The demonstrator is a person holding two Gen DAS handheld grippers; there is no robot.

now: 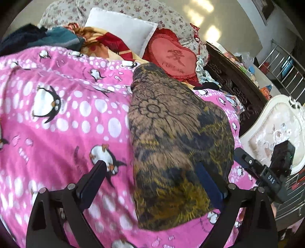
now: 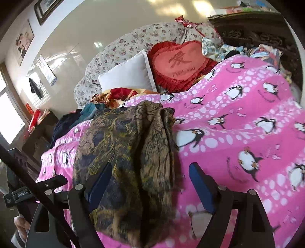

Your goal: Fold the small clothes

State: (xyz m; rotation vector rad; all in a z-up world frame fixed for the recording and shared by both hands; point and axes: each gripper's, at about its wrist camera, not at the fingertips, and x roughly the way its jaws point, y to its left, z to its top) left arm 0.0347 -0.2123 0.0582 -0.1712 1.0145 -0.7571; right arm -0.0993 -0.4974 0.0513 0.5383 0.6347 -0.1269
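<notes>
A brown and olive patterned garment (image 1: 171, 143) lies bunched lengthwise on a pink penguin-print bedspread (image 1: 57, 124). My left gripper (image 1: 150, 169) is open, its jaws wide apart above the garment's near end, holding nothing. In the right wrist view the same garment (image 2: 129, 152) lies folded over on the bedspread (image 2: 238, 124). My right gripper (image 2: 150, 171) is open, straddling the garment's near part, with nothing held. The other gripper's body (image 1: 266, 171) shows at the right edge of the left wrist view.
A red heart cushion (image 1: 171, 57), a white pillow (image 1: 122, 28) and a floral quilt (image 1: 133, 9) lie at the bed's head. Dark clothes (image 1: 38, 38) are piled at the far left. A dark carved headboard (image 1: 238, 85) and a white chair (image 1: 276, 124) stand to the right.
</notes>
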